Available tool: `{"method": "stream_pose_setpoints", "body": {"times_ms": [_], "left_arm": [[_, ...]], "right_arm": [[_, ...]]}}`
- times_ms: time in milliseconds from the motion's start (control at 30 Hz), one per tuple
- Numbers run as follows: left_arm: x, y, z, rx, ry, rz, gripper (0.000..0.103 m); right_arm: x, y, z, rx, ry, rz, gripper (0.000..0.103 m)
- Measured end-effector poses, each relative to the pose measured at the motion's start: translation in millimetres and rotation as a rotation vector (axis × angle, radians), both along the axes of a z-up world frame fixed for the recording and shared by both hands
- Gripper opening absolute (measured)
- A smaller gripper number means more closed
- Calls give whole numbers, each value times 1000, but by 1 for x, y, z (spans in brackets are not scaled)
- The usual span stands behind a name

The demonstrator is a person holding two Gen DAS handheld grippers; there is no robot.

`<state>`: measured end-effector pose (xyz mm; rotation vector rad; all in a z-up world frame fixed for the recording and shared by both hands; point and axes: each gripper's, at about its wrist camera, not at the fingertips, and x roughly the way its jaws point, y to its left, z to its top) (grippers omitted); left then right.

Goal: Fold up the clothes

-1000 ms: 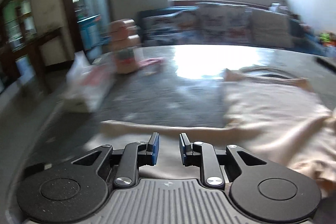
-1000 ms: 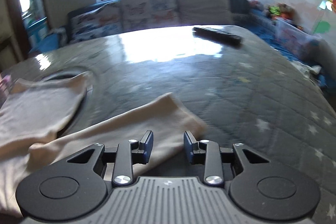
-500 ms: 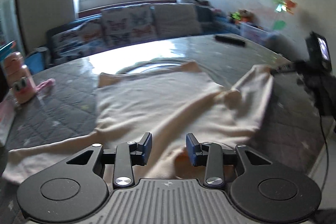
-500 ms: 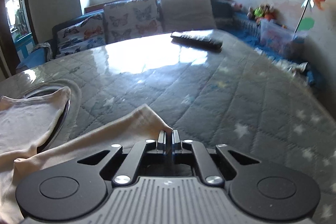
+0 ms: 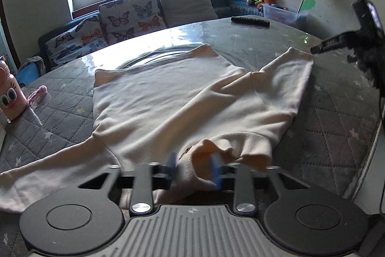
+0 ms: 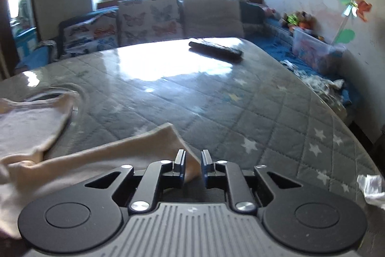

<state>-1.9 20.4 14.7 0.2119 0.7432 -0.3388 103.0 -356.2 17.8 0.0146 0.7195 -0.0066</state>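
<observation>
A cream long-sleeved sweatshirt (image 5: 168,102) lies spread on the grey quilted table (image 5: 332,136). In the left wrist view my left gripper (image 5: 193,171) is open, its blurred blue pads on either side of a raised fold of the garment's near edge. The right sleeve (image 5: 288,78) runs out to the right, where my other gripper's tool shows. In the right wrist view my right gripper (image 6: 192,163) is open a little, with the corner of the sleeve cuff (image 6: 158,143) between and just beyond its pads.
A black remote (image 6: 214,48) lies at the far side of the table. A pink bottle (image 5: 9,93) stands at the left. A sofa with butterfly cushions (image 5: 130,16) is behind the table. A round glass turntable (image 5: 166,54) lies partly under the garment.
My right gripper, shut on the cuff half a second ago, has opened a little. My left gripper has swung from the left sleeve to the garment's near edge, around a fold.
</observation>
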Motion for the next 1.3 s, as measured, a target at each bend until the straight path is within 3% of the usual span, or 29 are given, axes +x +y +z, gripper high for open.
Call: {"method": "stream_pose_setpoints", "body": {"times_ms": [33,100,233,533,700,933,1000,1067,1300], "left_arm": [[0,-1,-1,4,-1,7,6],[-5,1,3,-5,-18,7,4],[-16,0,10,-7,-57,-13,3],[-20,3,7,-10,-52,0,3],[-19,4,8,-25,-61,5,3],[-19,5,9,-38,-63,6,3],[-21,4,11,-41,-67,2,3],[-23,4,13,-42,-72,-3,3],[-33,-1,12,-50,-55,-65,3]], "right_arm": [[-3,6,5,6,-1,36,27],[-9,20,14,18,-4,121,33],[-24,57,25,30,-3,306,33],[-61,154,31,38,45,749,33],[-77,194,22,7,75,902,32],[-96,224,-1,-85,94,955,28],[-99,226,-6,-124,93,946,12],[-101,222,-4,-121,90,940,4],[-116,202,12,-118,94,956,0]]}}
